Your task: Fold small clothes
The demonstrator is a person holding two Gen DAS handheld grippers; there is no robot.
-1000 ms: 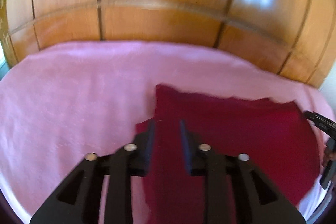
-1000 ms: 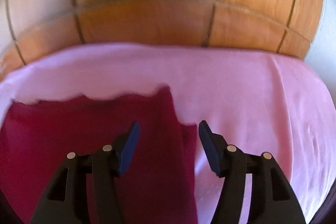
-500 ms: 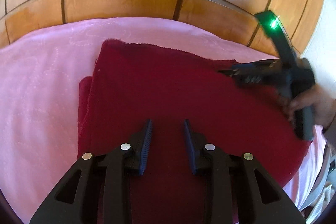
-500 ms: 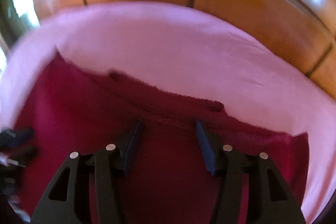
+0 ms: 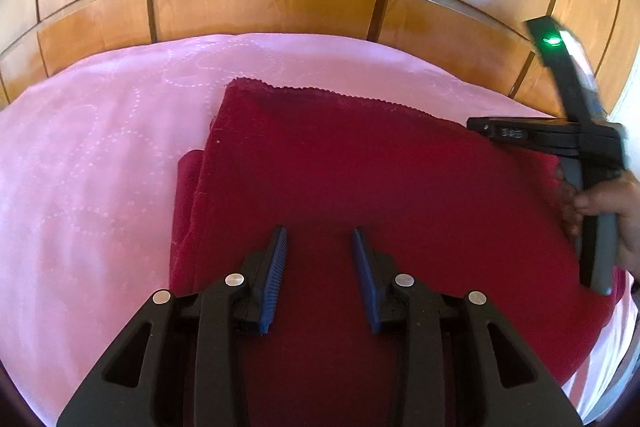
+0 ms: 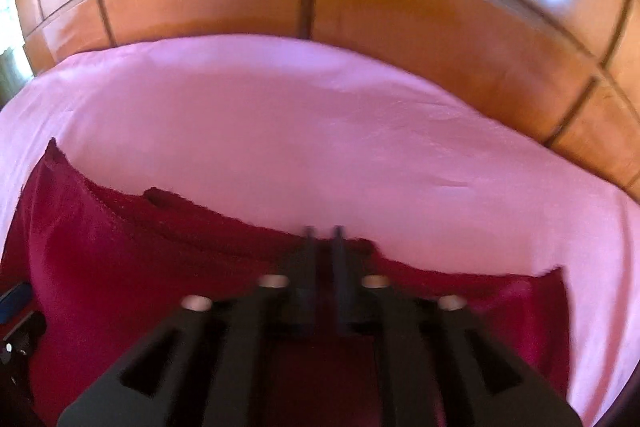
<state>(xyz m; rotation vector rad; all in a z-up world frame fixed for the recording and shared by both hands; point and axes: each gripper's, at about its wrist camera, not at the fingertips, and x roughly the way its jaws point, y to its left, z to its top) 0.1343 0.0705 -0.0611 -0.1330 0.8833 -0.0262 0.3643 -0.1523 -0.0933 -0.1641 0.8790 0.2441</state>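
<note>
Pink bedsheet bears folded red garment, wooden headboard behind

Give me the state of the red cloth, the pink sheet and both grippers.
Dark red fabric garment, folded over, lying flat on the sheet.
Pink quilted bedsheet, spread under the garment.
Left gripper, jaws open, just been opening, nothing between them.
Right gripper, jaws just been closing, nearly together at the garment's far edge; grip unclear, blurred.
</note>
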